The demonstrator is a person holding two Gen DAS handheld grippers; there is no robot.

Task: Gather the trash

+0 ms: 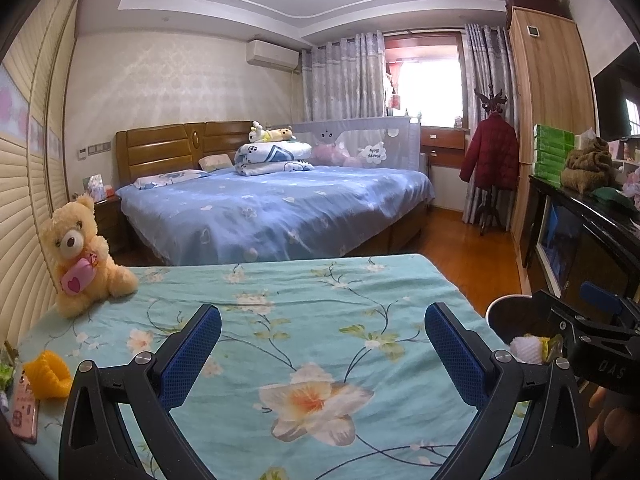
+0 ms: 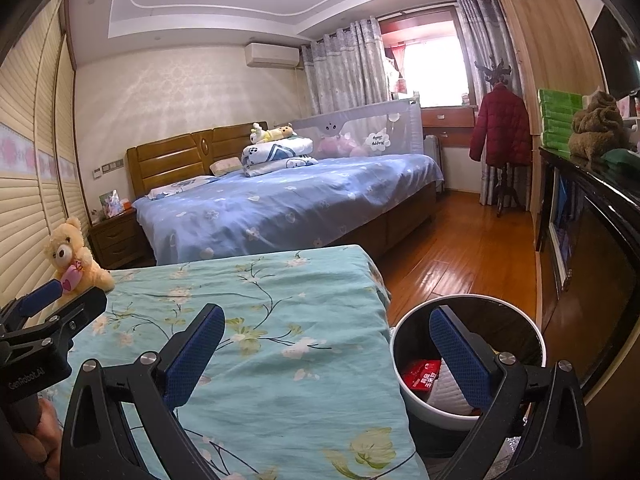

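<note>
My left gripper [image 1: 322, 344] is open and empty above the teal floral bedspread [image 1: 280, 312]. My right gripper [image 2: 326, 348] is open and empty, its right finger [image 2: 460, 356] over a white-rimmed trash bin [image 2: 400, 376] on the floor beside the bed. The bin holds a red packet [image 2: 420, 374] and a white foam net [image 2: 444, 394]. In the left wrist view the bin [image 1: 508, 316] shows at right with white and yellow trash [image 1: 532, 346] inside. A yellow crumpled piece [image 1: 48, 374] lies at the bedspread's left edge, left of my left gripper.
A teddy bear [image 1: 80, 252] sits at the bed's far left by the slatted wall. A pink phone [image 1: 24, 412] lies near the yellow piece. A blue bed [image 1: 272, 208] stands beyond. A dark cabinet [image 2: 592, 248] lines the right, across wood floor [image 2: 460, 248].
</note>
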